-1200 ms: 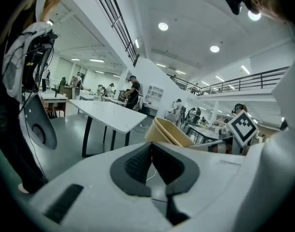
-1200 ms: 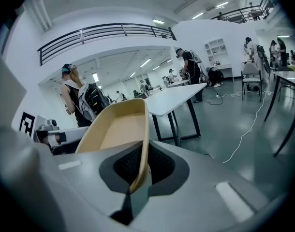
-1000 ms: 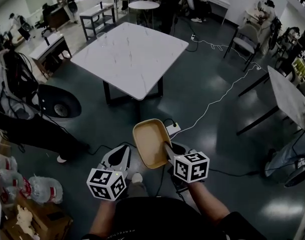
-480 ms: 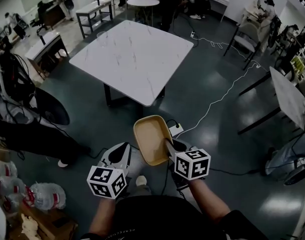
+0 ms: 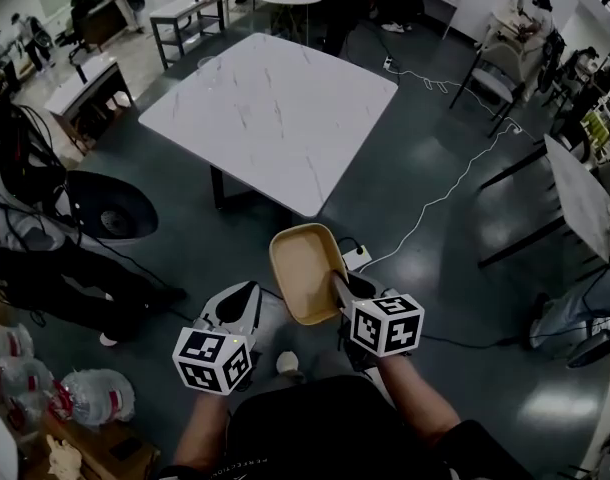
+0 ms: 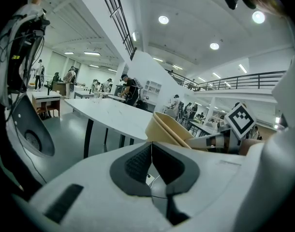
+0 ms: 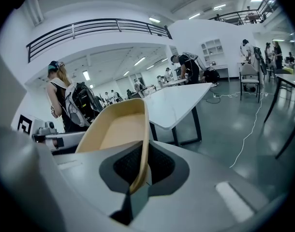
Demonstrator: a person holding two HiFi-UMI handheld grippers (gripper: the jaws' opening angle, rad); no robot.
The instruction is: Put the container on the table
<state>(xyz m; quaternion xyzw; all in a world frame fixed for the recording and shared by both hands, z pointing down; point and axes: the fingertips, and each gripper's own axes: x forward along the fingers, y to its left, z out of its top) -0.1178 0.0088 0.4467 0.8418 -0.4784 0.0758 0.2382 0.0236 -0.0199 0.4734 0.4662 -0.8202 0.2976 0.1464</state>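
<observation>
A tan, shallow rectangular container (image 5: 306, 273) hangs in the air over the dark floor, short of the white marble-topped table (image 5: 275, 118). My right gripper (image 5: 337, 293) is shut on the container's near rim; in the right gripper view the container (image 7: 119, 132) rises tilted from between the pads, with the table (image 7: 179, 103) beyond it. My left gripper (image 5: 237, 313) is held low beside it, shut and with nothing in it. In the left gripper view (image 6: 151, 158) the jaws meet, and the container (image 6: 169, 129) shows to the right with the table (image 6: 111, 115) ahead.
A power strip (image 5: 351, 258) and a white cable (image 5: 440, 193) lie on the floor near the table's front corner. A person with a black backpack (image 5: 35, 183) stands at the left. Bottled water packs (image 5: 75, 393) sit at lower left. Another table (image 5: 580, 193) is at right.
The table has come slightly nearer in the head view as I walk toward it. Both grippers keep their pose, the right still holding the container.
</observation>
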